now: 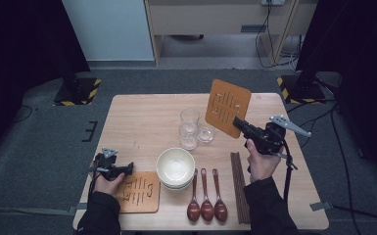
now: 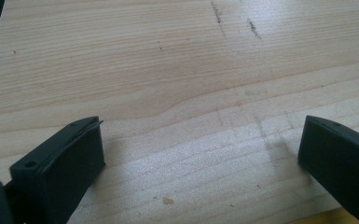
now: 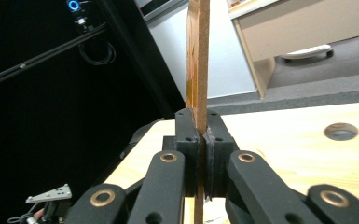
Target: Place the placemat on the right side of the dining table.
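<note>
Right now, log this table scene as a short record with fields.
surface: wooden table
right gripper: shut on a brown slotted mat, held up on edge above the table
left gripper: open, nothing between its jaws, beside a second mat lying flat at the near left
centre: stacked white bowls
behind the bowls: three clear glasses
near edge: three brown spoons side by side
right of the spoons: dark chopsticks

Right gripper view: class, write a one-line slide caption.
Right gripper shut on a thin brown placemat, held on edge above the wooden table.
</note>
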`<state>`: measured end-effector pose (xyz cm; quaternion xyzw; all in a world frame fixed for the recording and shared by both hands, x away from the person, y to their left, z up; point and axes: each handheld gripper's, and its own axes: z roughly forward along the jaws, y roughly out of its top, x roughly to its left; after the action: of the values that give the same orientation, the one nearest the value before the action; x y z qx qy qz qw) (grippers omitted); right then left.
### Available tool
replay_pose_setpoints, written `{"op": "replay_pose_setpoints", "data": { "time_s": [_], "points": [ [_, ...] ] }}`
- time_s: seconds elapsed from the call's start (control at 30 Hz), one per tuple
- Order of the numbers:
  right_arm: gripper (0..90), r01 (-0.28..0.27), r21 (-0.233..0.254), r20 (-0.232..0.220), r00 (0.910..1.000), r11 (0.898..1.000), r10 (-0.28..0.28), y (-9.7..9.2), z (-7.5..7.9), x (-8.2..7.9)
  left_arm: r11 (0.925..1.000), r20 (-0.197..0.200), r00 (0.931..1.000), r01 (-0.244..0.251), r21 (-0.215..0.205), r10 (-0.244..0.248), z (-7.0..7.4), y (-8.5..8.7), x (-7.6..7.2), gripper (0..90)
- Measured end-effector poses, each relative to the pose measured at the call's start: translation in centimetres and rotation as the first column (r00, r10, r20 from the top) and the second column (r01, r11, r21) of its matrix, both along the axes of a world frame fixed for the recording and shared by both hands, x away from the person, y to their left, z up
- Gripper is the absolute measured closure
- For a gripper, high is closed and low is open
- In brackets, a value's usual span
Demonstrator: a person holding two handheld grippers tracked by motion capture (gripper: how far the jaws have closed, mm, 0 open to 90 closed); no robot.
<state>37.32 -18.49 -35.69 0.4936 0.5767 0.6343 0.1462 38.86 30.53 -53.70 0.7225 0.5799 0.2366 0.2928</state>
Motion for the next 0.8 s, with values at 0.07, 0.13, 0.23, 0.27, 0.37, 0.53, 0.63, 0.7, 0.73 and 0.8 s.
{"op": "replay_pose_setpoints", "data": {
  "time_s": [0.07, 0.13, 0.23, 0.27, 0.37, 0.53, 0.63, 0.7, 0.73, 0.8],
  "points": [
    [87.3, 0.012, -0.001, 0.001, 0.9999, 1.0, -0.012, -0.6, 0.0, 0.0, 1.0, 0.0, 1.0, 0.0, 0.0, 0.0, 0.0, 0.0, 0.0, 0.0],
    [87.3, 0.022, -0.006, 0.001, 0.9998, 1.0, -0.022, -1.2, -0.1, -0.1, 1.0, 0.0, 1.0, 0.0, 0.0, 0.0, 0.0, 0.0, 0.0, 0.0],
    [87.3, 0.033, -0.008, -0.008, 0.9994, 0.999, -0.034, -2.1, -0.2, -0.2, 1.0, 0.0, 1.0, 0.0, 0.0, 0.0, 0.0, 0.0, 0.0, 0.0],
    [87.3, 0.038, -0.008, -0.012, 0.9992, 0.999, -0.038, -2.3, -0.3, -0.2, 1.0, 0.0, 1.0, 0.0, 0.0, 0.0, 0.0, 0.0, 0.0, 0.0],
    [87.3, 0.051, -0.011, -0.019, 0.9985, 0.999, -0.051, -3.1, -0.7, -0.2, 1.0, 0.0, 1.0, 0.0, 0.0, 0.0, 0.0, 0.0, 0.0, 0.0],
    [87.3, 0.069, -0.019, -0.026, 0.9972, 0.997, -0.07, -4.5, -1.1, -0.3, 1.0, 0.0, 1.0, 0.0, 0.0, 0.0, 0.0, 0.0, 0.0, 0.0],
    [87.3, 0.082, -0.024, -0.029, 0.9962, 0.996, -0.083, -5.3, -1.3, -0.4, 1.0, 0.0, 1.0, 0.0, 0.0, 0.0, 0.0, 0.0, 0.0, 0.0],
    [87.3, 0.089, -0.024, -0.034, 0.9953, 0.996, -0.09, -5.8, -1.4, -0.5, 1.0, 0.0, 1.0, 0.0, 0.0, 0.0, 0.0, 0.0, 0.0, 0.0],
    [87.3, 0.095, -0.027, -0.037, 0.9947, 0.995, -0.096, -6.1, -1.5, -0.5, 1.0, 0.0, 1.0, 0.0, 0.0, 0.0, 0.0, 0.0, 0.0, 0.0],
    [87.3, 0.099, -0.027, -0.042, 0.9941, 0.995, -0.1, -6.5, -1.8, -0.6, 1.0, 0.0, 1.0, 0.0, 0.0, 0.0, 0.0, 0.0, 0.0, 0.0]
  ]
}}
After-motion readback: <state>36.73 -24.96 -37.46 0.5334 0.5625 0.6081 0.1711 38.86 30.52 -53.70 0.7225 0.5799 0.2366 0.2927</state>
